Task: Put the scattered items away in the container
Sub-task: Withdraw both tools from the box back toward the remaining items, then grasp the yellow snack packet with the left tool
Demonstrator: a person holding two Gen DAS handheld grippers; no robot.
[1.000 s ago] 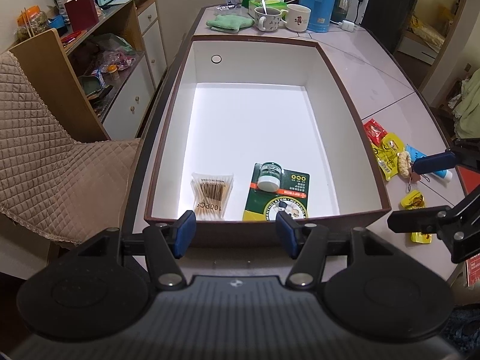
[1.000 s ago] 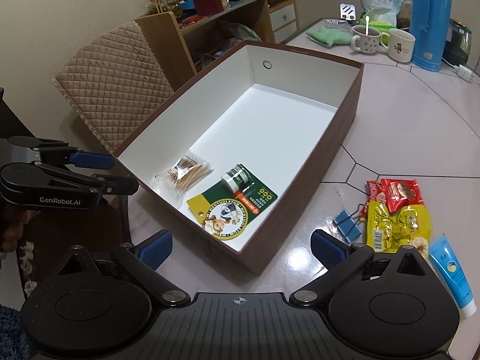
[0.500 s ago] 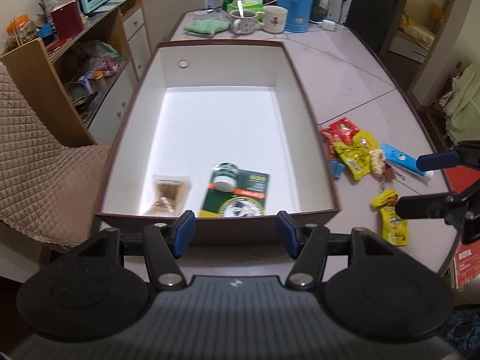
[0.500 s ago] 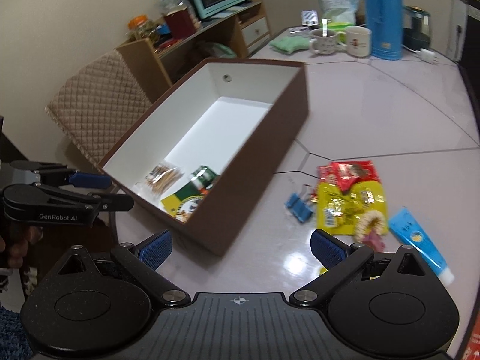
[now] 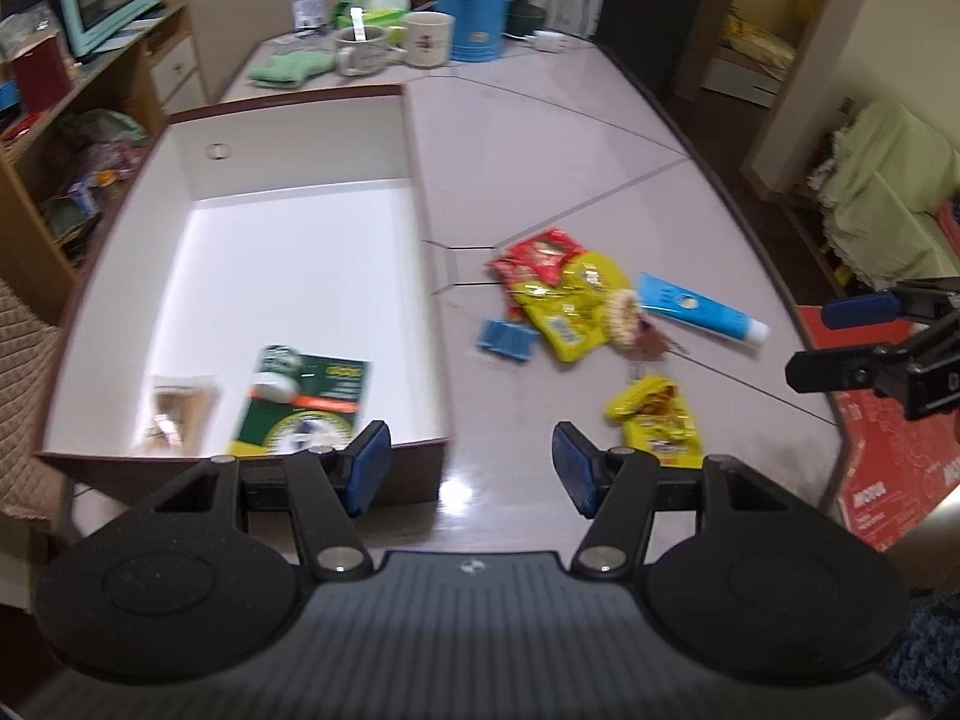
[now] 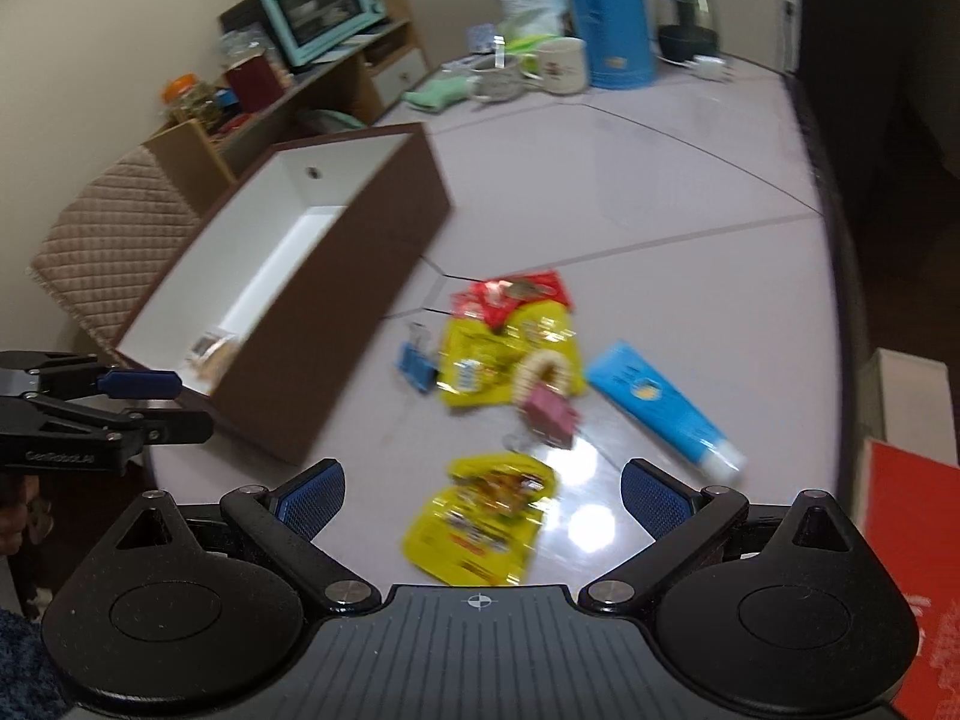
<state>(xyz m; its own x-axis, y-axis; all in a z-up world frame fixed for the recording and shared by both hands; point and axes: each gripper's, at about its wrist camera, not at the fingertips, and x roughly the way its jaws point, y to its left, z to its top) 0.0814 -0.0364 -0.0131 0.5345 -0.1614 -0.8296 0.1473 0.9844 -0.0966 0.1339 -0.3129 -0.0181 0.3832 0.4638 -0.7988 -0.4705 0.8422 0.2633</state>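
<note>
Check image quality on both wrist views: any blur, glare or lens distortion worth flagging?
Left wrist view: motion blur smears the green card in the brown box; glare on the table in front of the gripper; fisheye bends the table's edge. Right wrist view: stronger blur across the yellow packet and blue tube, bright glare on the tabletop beside the packet.

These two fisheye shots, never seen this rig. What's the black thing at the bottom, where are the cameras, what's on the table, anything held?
No robot: a person holds a handheld gripper in each hand, each with a camera looking along its jaws. The black shape is that gripper: left gripper in one view, right gripper in the other. Both stand open, holding nothing. On the table: a brown box holding a green card and a packet, and beside it snack packets, a blue clip and a blue tube.
</note>
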